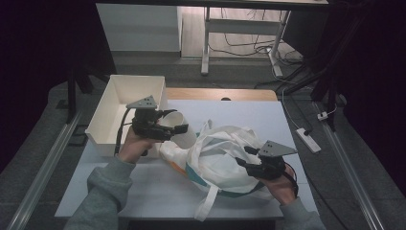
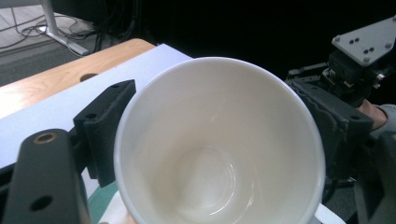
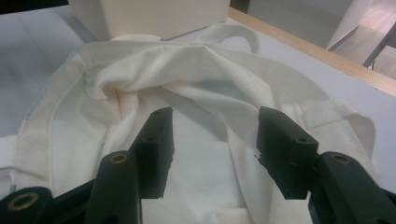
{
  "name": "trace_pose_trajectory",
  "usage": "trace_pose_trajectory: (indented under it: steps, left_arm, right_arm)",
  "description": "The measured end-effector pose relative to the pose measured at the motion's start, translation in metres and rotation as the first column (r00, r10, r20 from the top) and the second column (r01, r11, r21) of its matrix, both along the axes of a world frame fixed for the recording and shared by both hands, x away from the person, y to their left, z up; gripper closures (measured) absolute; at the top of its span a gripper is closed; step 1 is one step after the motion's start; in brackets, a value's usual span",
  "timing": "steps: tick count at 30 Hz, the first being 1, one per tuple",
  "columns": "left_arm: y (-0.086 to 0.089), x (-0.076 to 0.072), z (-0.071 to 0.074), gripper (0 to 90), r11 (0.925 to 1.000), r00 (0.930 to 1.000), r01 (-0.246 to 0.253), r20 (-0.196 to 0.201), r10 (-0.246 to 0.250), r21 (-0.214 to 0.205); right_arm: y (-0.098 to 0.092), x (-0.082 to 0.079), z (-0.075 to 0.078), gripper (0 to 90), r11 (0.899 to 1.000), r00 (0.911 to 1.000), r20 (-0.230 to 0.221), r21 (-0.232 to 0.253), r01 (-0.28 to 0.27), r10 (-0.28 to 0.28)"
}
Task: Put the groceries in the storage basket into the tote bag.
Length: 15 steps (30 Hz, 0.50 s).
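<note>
My left gripper is shut on a white cup, which it holds tilted above the table's left half, next to the white box. In the left gripper view the cup's empty inside faces the camera, with a black jaw pressed against each side of its rim. A crumpled white tote bag with teal trim lies in the middle of the table. My right gripper hovers at the bag's right side. In the right gripper view its jaws stand apart over the bag's folds, gripping nothing.
An open white box stands at the table's back left; its wall rises beyond the bag. The bag's straps trail toward the table's front edge. A wooden strip runs along the far edge. Cables and a power strip lie on the floor at right.
</note>
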<state>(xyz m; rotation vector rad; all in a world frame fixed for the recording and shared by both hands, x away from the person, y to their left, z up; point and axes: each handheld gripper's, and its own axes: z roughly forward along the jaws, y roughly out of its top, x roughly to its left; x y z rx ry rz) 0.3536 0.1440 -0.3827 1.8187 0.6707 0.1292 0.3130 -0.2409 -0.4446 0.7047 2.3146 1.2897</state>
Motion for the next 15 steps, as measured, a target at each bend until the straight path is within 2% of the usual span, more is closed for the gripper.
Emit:
trace_pose_trajectory:
  steps: [10,15]
  left_arm:
    - [-0.028,0.0,-0.003,19.7,0.9978,0.9981,0.061,-0.008,-0.061,0.024]
    - [-0.042,-0.001,-0.002,19.7,0.9956,0.9961,0.088,-0.005,-0.088,0.032]
  right_arm:
    - [0.019,-0.005,0.01,29.0,1.0,0.9992,0.031,0.015,-0.027,0.026]
    - [0.032,-0.007,0.015,24.5,0.999,0.9977,0.047,0.011,-0.049,0.049]
